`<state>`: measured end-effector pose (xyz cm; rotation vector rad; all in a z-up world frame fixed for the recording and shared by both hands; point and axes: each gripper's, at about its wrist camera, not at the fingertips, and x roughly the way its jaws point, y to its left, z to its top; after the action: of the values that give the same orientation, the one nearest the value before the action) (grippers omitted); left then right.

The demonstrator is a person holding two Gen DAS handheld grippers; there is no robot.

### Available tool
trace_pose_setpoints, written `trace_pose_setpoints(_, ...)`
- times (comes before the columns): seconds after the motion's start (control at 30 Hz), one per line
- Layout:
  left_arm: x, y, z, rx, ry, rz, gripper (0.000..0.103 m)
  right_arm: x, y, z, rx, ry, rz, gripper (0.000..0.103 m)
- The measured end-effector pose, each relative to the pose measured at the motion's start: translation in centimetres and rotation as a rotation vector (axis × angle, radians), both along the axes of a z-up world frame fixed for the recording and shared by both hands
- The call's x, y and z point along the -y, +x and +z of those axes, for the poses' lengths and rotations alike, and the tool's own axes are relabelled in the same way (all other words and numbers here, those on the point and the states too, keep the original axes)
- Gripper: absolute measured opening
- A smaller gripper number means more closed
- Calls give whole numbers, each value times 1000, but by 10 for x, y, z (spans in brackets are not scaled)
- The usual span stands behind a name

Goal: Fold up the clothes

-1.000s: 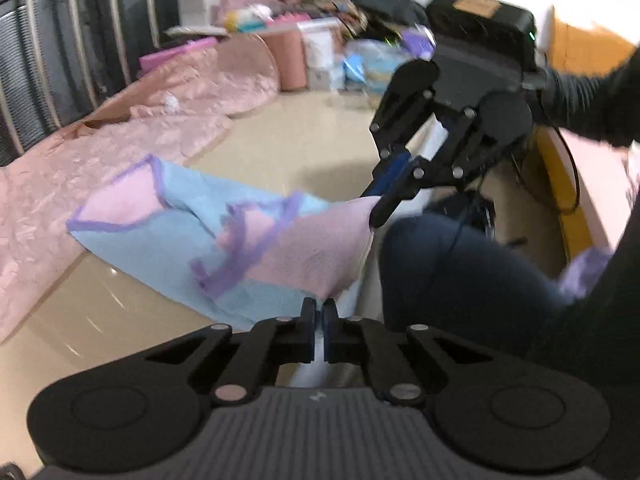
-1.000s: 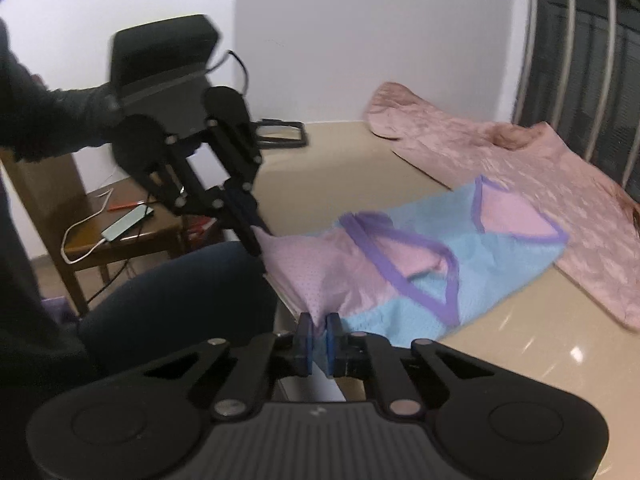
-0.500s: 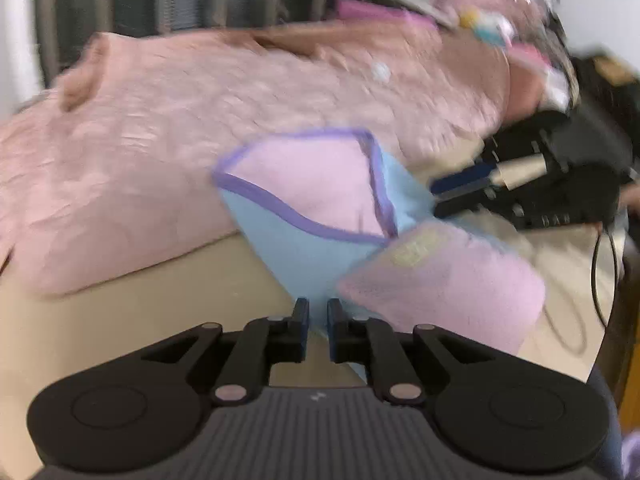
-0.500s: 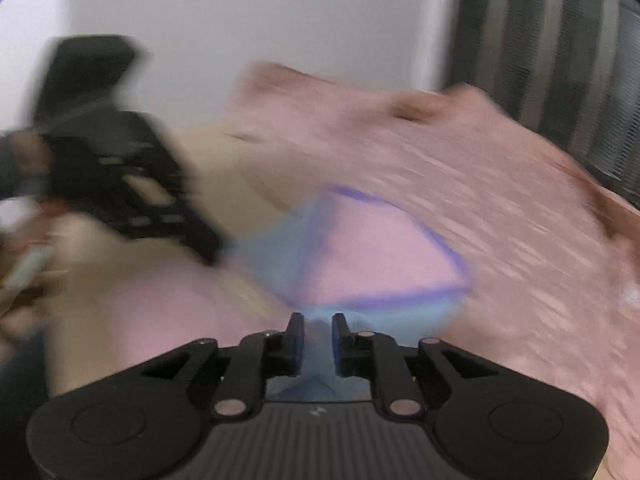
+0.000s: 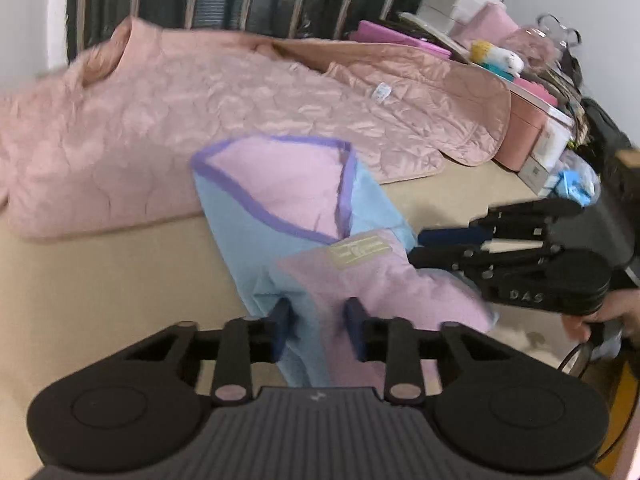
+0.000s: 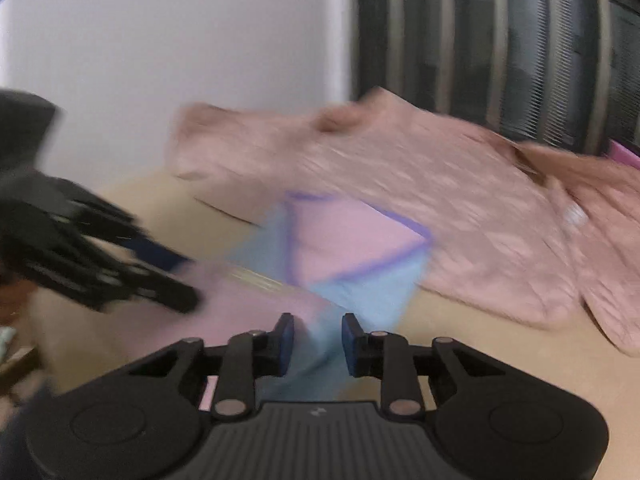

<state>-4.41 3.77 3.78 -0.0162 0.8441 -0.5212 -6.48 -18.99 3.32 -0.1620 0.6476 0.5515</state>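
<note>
Blue-pink garment [image 5: 304, 236] against quilted pink jacket [image 5: 240, 108], boxes [image 5: 536, 136] beyond.

A home: quilted pink jacket [image 5: 248, 112] and cluttered boxes [image 5: 536, 128] on a table [image 5: 100, 280].

The left gripper [image 5: 318, 322] sits low and points forward, its two blue-tipped fingers [image 5: 280, 320] spread with a clear gap between them, gripping nothing. The right gripper [image 6: 316, 338] is posed the same way, fingers [image 6: 352, 336] parted. Seen from the left wrist view, the right gripper [image 5: 452, 246] comes in from the side, lying almost level, with its fingers apart; a bare hand [image 5: 600, 316] wraps its handle (only the knuckles and a dark sleeve edge show). From the right wrist view, the left gripper [image 6: 176, 280] reaches in from the other side, blurred, angled downward
</note>
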Motion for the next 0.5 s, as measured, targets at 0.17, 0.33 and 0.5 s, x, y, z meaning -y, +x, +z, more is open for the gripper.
trace_pose_setpoints(0.17,-11,4,5,-16,-59,18,37,19,1,-1,-62,127,-71,19)
trace_pose_setpoints(0.33,-19,28,-4,-112,-171,69,38,24,21,1,-156,279,-58,48)
trace_pose_setpoints(0.5,-28,35,-9,-137,-255,109,8,12,43,-17,-234,290,-74,13)
